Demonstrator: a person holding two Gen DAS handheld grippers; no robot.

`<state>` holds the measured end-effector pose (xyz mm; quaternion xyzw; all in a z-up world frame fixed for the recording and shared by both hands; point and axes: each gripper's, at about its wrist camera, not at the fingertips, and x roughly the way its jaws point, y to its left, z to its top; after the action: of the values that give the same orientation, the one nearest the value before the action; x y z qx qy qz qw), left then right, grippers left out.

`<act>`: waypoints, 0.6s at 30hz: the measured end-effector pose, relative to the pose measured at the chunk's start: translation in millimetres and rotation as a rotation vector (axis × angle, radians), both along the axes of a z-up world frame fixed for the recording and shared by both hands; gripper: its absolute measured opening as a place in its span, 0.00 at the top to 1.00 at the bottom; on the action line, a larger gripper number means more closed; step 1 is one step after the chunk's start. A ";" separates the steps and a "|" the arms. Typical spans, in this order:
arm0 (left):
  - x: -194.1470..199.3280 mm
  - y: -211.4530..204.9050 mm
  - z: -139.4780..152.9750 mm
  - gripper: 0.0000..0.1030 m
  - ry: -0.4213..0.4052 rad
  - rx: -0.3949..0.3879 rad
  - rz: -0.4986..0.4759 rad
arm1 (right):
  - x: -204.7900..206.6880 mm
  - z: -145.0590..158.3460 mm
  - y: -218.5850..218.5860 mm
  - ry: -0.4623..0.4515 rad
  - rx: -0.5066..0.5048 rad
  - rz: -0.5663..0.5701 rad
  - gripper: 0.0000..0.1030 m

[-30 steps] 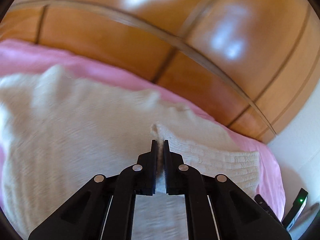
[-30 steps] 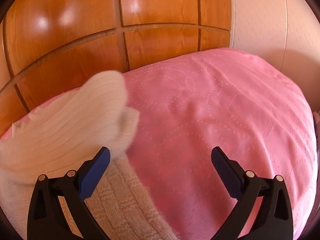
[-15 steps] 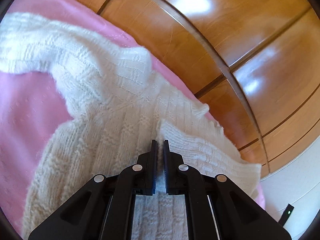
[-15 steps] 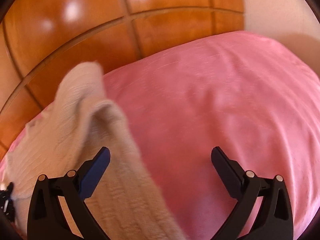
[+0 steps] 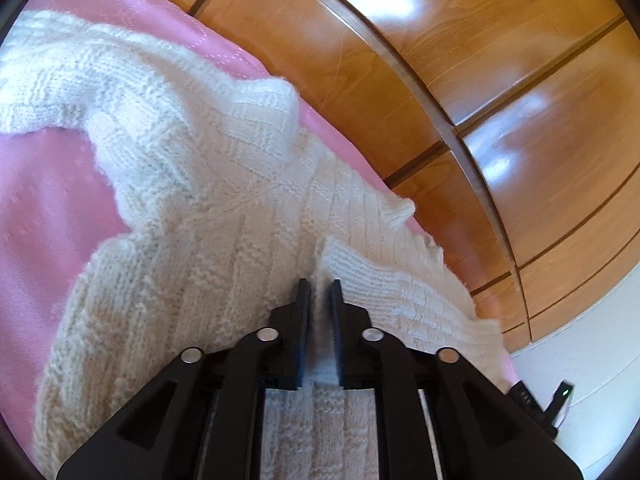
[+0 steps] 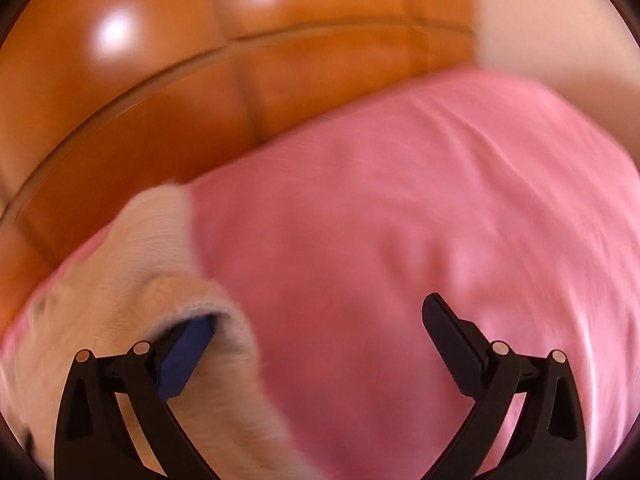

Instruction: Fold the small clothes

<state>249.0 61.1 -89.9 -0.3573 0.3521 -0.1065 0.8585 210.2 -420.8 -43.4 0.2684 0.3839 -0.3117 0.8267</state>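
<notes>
Pinching a fold of cream knit, the left gripper (image 5: pixel 319 284) is just letting its jaws part, with the cloth between them and the pads seemingly not yet clear of it. That cloth belongs to a small knitted sweater (image 5: pixel 208 184), which lies spread on the pink bedspread (image 5: pixel 48 208) with a sleeve reaching off to the far left. Judging by its thick, fuzzy weave, the garment should handle as soft, light and floppy: it will sag from any single hold and cling rather than slip, so the ribbed hem or a cuff (image 5: pixel 264 108), taken through a doubled edge, looks the surest place to grip. The left wrist view alone shows the stitch pattern, the folded-over panel and a small black device (image 5: pixel 560 396) with a green light by the wall. The blurred right wrist view alone shows the right gripper (image 6: pixel 320 322) spread wide, one blue finger under a sweater edge, bare bedspread beyond, and the wooden headboard (image 6: pixel 280 92) farthest back
</notes>
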 end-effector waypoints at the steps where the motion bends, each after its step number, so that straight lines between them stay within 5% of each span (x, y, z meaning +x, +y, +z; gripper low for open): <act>1: 1.0 -2.0 0.8 0.84 -0.004 0.006 -0.005 | -6.5 -4.5 -4.6 -0.004 0.030 -0.032 0.02; 3: 2.2 -3.2 0.6 0.84 -0.005 0.015 -0.008 | -17.2 -2.9 -4.1 -0.046 0.034 -0.054 0.02; 7: 2.9 -3.3 0.2 0.84 -0.003 0.014 -0.009 | -0.6 -5.7 -0.5 0.085 0.015 0.004 0.02; 10: 3.0 -3.7 0.4 0.84 -0.003 0.014 -0.009 | -13.0 9.2 10.1 0.096 -0.047 0.026 0.02; 14: 2.9 -5.0 0.1 0.84 -0.002 0.027 -0.012 | -37.2 33.8 19.8 -0.019 -0.125 -0.005 0.02; 18: 2.8 -5.8 0.3 0.84 -0.002 0.025 -0.011 | 5.4 43.4 35.0 -0.054 -0.157 0.149 0.02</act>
<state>251.8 55.3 -89.7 -0.3445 0.3548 -0.1072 0.8626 215.5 -385.7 0.1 0.1819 0.3550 -0.2712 0.8760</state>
